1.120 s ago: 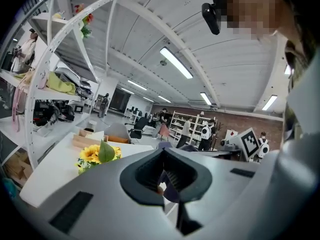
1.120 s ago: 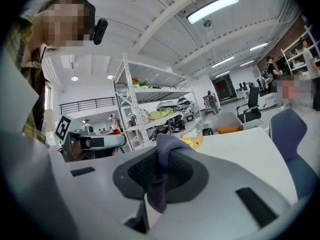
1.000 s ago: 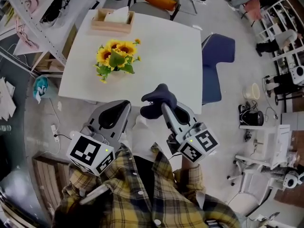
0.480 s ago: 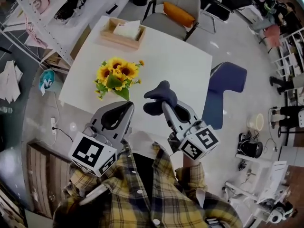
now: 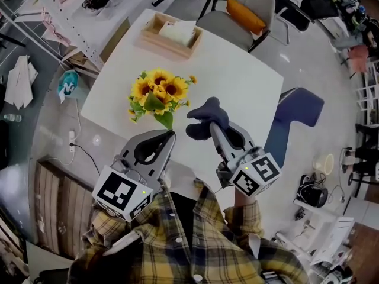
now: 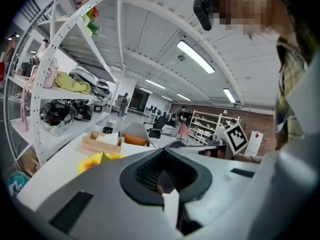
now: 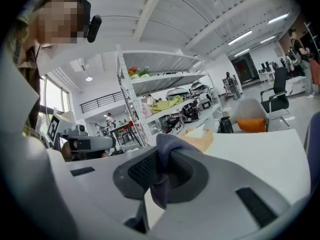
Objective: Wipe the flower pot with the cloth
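From the table's [image 5: 243, 87] near edge, with left gripper [image 5: 169, 137] closed on nothing and right gripper [image 5: 212, 126] clamped on the dark cloth [image 5: 204, 116], bring cloth low under the sunflowers [image 5: 157, 90] nearer the left edge, where leaves hide the flower pot.

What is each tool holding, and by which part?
The right tool pinches the dark cloth by a bunched fold. The left tool is shut, holding nothing.
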`<state>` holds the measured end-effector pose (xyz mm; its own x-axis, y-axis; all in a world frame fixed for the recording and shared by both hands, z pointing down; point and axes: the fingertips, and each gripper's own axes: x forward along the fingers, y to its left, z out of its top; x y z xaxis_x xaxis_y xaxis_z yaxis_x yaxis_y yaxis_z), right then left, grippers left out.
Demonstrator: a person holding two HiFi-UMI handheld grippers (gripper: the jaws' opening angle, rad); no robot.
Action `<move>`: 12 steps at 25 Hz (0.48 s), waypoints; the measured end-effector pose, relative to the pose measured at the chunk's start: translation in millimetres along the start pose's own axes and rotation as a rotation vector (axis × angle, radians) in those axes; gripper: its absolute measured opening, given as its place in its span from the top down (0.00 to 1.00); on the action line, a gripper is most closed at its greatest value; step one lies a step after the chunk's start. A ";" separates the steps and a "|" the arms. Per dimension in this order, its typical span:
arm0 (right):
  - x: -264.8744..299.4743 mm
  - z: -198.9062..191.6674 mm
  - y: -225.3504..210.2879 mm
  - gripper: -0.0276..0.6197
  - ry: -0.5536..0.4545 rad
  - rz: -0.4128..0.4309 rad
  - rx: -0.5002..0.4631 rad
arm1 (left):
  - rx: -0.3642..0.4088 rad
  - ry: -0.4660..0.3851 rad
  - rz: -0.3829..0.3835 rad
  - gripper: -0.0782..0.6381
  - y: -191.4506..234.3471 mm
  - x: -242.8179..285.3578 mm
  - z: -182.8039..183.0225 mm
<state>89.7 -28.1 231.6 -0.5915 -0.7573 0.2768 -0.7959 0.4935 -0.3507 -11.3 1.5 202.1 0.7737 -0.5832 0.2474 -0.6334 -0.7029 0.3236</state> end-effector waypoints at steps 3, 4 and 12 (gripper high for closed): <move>4.3 -6.7 -4.1 0.93 0.018 -0.014 0.007 | -0.020 0.021 0.024 0.88 10.1 2.0 -17.6; 5.0 -10.3 -6.9 0.93 0.026 -0.021 0.011 | -0.025 0.033 0.021 0.88 11.2 3.4 -25.0; 17.3 -55.0 -27.0 0.93 0.098 -0.060 0.061 | -0.042 0.125 0.014 0.87 33.8 12.1 -80.3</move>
<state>93.8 -31.0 295.0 -0.5555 -0.7378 0.3835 -0.8224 0.4196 -0.3841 -22.1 3.3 289.3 0.7623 -0.5358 0.3630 -0.6449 -0.6759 0.3566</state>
